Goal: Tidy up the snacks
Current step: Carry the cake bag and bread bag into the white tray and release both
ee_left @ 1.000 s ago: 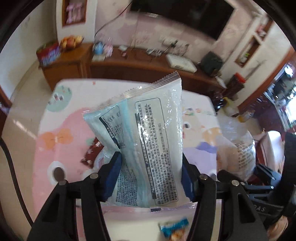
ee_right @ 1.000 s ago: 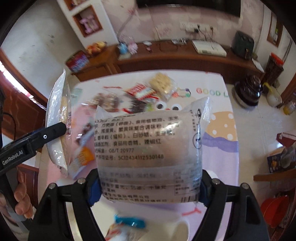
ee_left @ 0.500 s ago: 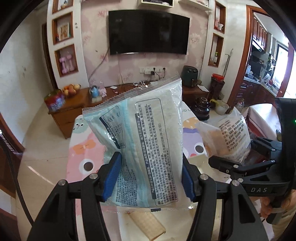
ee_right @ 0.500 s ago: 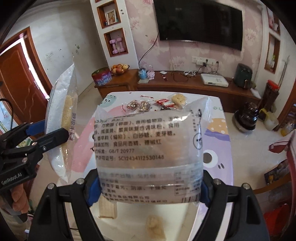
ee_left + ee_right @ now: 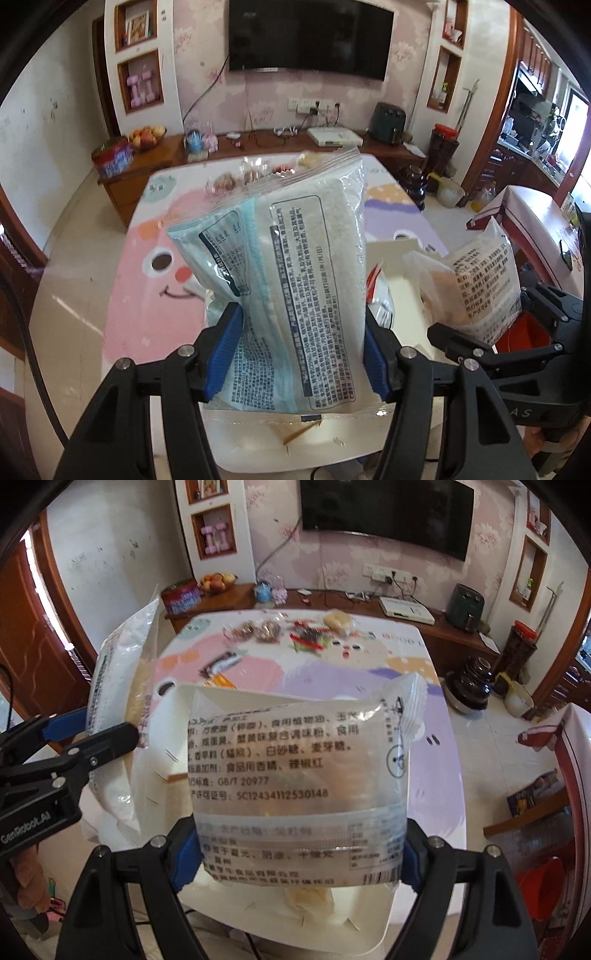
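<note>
Each gripper (image 5: pixel 303 354) (image 5: pixel 299 853) clamps a snack bag (image 5: pixel 288 280) (image 5: pixel 295 775) (both upright); lower them gently into the white box (image 5: pixel 173 716), releasing once seated.

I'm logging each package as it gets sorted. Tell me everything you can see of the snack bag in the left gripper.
The snack bag is a glossy plastic pouch, white with a pale blue panel and blocks of dark printed text facing the camera. It stands roughly upright, leaning slightly, its crimped top seal up and its bottom seal hanging just below the fingers. The left gripper clamps its lower part from both sides with its blue pads. It is held in the air above a white box, and seen edge-on from the right wrist view.
</note>
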`<state>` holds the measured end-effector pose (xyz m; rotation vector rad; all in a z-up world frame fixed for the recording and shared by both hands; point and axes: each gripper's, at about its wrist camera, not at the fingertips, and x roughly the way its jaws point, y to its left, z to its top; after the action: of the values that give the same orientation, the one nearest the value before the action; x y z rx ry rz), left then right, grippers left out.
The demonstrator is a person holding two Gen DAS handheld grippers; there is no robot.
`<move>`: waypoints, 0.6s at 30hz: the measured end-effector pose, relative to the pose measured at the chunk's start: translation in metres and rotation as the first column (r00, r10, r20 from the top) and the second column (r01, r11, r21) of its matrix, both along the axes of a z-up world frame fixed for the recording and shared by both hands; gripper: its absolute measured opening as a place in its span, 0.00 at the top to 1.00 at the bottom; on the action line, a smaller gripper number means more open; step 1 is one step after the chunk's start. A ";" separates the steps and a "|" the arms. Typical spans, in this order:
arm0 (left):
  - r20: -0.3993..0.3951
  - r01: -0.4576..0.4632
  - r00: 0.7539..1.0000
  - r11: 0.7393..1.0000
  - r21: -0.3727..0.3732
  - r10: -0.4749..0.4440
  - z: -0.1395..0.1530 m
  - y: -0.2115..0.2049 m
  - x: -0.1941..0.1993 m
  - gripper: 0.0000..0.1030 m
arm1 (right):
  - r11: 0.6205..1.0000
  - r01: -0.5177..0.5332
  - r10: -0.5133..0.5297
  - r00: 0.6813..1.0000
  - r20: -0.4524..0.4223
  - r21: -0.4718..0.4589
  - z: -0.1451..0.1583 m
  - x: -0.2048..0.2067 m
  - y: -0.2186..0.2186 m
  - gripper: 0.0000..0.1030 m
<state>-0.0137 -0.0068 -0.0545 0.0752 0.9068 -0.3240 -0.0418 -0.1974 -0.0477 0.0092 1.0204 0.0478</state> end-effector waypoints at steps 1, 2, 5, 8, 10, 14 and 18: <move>-0.008 -0.002 1.000 1.000 0.006 0.002 -0.004 -0.001 -0.001 0.42 | 1.000 0.004 -0.004 1.000 -0.012 -0.005 -0.005 0.001 0.000 0.18; -0.014 -0.003 1.000 1.000 0.017 0.003 -0.007 -0.002 0.000 0.42 | 1.000 0.007 -0.007 1.000 -0.021 -0.006 -0.008 0.002 0.000 0.18; -0.036 -0.003 0.999 0.999 0.032 0.004 -0.014 -0.005 0.000 0.41 | 1.000 0.011 -0.011 0.999 -0.045 -0.001 -0.015 0.004 0.001 0.17; -0.046 -0.008 0.999 0.999 0.032 0.010 -0.016 -0.005 0.001 0.40 | 1.000 0.020 -0.020 0.998 -0.057 0.000 -0.019 0.005 0.000 0.17; -0.043 -0.018 0.999 0.999 0.039 0.019 -0.017 -0.005 0.002 0.36 | 1.000 0.028 -0.027 0.997 -0.068 0.006 -0.022 0.007 -0.001 0.15; -0.028 -0.025 0.999 0.999 0.024 0.025 -0.014 -0.002 0.002 0.18 | 0.998 0.056 -0.057 0.997 -0.061 -0.009 -0.024 0.006 -0.003 0.08; 0.016 -0.024 1.000 1.000 -0.001 0.024 -0.006 0.000 -0.003 0.03 | 0.996 0.091 -0.090 0.996 0.018 -0.026 -0.012 0.004 -0.007 0.02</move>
<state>-0.0170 -0.0065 -0.0609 0.0663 0.8916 -0.3005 -0.0382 -0.2044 -0.0600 0.0301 1.0030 -0.0485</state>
